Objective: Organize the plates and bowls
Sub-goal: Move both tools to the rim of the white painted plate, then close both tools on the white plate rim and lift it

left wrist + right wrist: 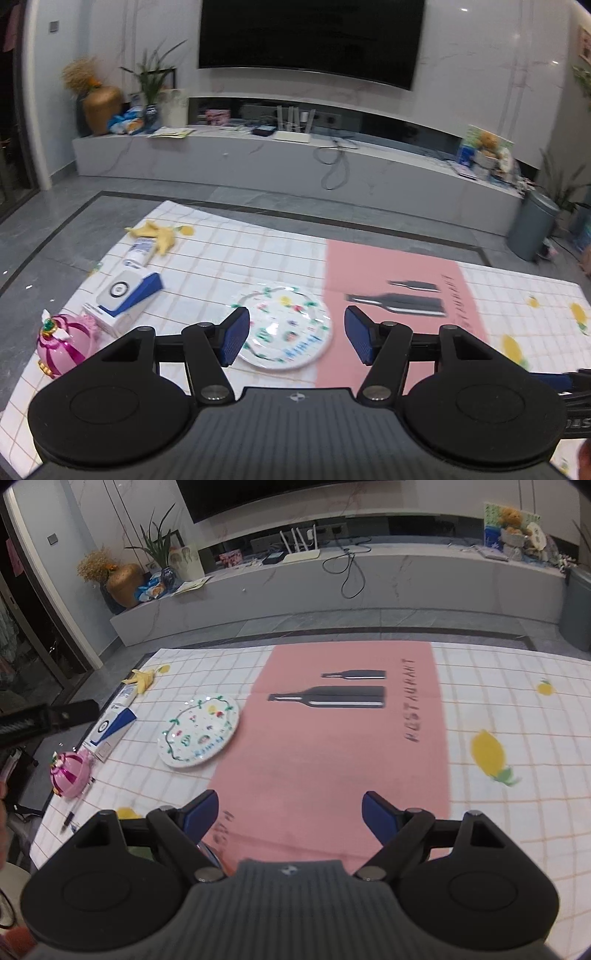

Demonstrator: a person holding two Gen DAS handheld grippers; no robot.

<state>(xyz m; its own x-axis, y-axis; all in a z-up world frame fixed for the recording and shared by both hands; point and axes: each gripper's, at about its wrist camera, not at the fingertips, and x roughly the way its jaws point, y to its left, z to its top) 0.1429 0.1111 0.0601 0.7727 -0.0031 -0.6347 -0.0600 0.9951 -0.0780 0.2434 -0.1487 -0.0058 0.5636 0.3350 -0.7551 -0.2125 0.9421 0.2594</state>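
Observation:
A white plate with a painted floral pattern (286, 325) lies flat on the checked tablecloth, just left of the pink placemat (391, 314). My left gripper (295, 338) is open and empty, held above the table with the plate showing between its blue pads. The plate also shows in the right wrist view (199, 731), far to the front left. My right gripper (290, 818) is open and empty above the near part of the pink placemat (332, 746). No bowl is in view.
A blue and white box (125, 295), a pink round toy (66, 343), a tube (140, 251) and a banana peel (157, 234) lie at the table's left. A TV bench (295, 162) and a grey bin (532, 229) stand beyond the table.

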